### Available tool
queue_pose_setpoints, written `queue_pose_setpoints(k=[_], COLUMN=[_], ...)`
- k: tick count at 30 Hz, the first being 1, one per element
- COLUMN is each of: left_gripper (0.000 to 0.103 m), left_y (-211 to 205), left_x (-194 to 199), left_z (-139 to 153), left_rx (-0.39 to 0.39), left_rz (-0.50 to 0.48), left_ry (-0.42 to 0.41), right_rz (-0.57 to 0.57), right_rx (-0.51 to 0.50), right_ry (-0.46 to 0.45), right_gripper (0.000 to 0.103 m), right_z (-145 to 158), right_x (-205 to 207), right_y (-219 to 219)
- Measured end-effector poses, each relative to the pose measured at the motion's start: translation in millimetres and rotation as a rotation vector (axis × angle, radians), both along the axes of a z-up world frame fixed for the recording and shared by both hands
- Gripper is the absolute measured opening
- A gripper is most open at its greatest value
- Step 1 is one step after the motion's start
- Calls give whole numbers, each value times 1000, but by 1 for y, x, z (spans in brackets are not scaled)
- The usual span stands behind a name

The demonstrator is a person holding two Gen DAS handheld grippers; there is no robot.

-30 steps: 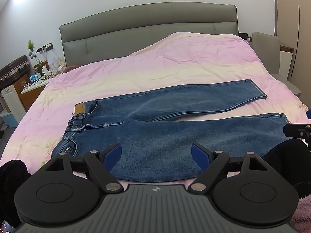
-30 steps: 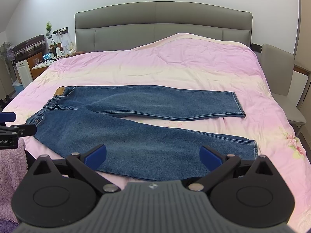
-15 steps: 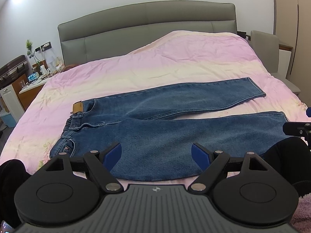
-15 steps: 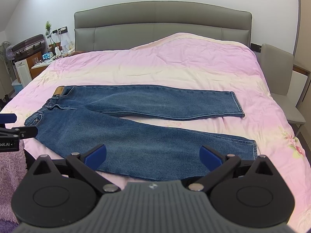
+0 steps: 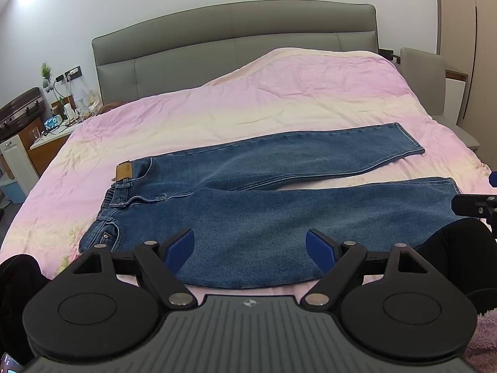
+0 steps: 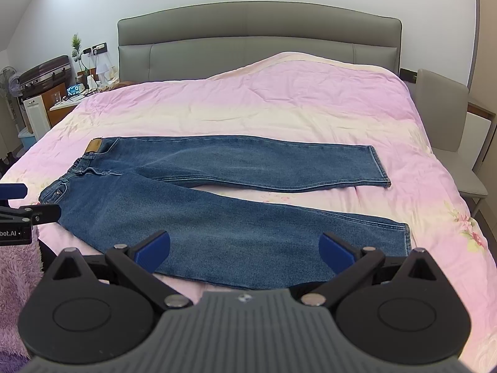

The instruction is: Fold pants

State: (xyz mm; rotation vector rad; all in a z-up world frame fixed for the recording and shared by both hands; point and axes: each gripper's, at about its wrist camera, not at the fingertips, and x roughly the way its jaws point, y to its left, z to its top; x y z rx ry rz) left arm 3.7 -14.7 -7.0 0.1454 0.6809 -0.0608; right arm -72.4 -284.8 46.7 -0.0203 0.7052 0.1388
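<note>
Blue-padded and spread wide, the left claw (image 5: 250,247) hangs over the near edge of the jeans (image 5: 264,205), holding nothing — the waistband with its tan patch (image 5: 124,171) lies ahead to its left. The right claw (image 6: 244,250) is likewise wide apart and empty, above the near leg, whose hem (image 6: 407,236) sits just right of it. Both legs lie flat, splayed apart, on the pink bed cover (image 6: 279,105) below a grey headboard (image 6: 257,31).
</note>
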Motion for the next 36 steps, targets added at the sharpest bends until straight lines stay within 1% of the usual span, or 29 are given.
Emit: queue_pose_setpoints(k=[26,32,36], left_gripper=[95,95,95], left_y=[4,10,12], left_x=[-2,-2,3], left_z=[0,-4,-6], left_rx=[-2,-5,-5], left_rz=[4,14,14], left_ry=[7,19,24], right_rz=[2,-3,0], right_rx=[0,10,14], right_ry=[10,17,-4], right_gripper=[98,98,98], right_z=[-1,-2,-6], right_x=[1,3,4], right_y=[0,-2,-4])
